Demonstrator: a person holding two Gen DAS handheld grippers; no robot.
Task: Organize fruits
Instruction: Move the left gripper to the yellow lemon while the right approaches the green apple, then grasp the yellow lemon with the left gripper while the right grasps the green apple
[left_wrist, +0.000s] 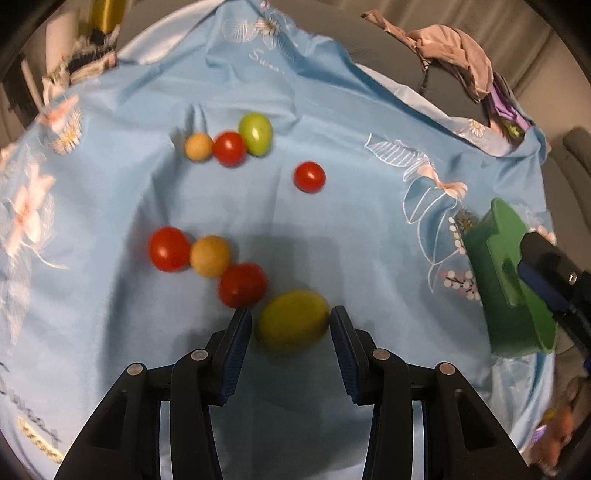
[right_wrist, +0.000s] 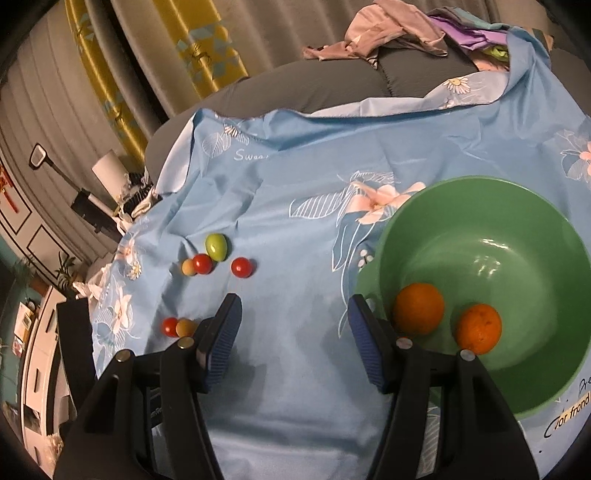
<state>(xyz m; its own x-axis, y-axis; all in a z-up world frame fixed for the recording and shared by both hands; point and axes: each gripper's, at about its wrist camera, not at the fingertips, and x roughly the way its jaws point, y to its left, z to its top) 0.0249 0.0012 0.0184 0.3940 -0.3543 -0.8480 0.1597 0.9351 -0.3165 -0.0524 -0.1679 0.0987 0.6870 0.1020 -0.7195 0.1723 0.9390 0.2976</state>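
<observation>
Small fruits lie on a blue flowered cloth. My left gripper is open, its jaws either side of a yellow-green fruit that rests on the cloth. Beside it lie a red tomato, an orange fruit and another red tomato. Farther off lie an orange fruit, a red tomato, a green fruit and a lone red tomato. My right gripper is open and empty, beside a green bowl holding two oranges.
The green bowl's rim shows at the right of the left wrist view, with the right gripper behind it. Crumpled clothes lie on a grey cushion beyond the cloth. Furniture and clutter stand at the left.
</observation>
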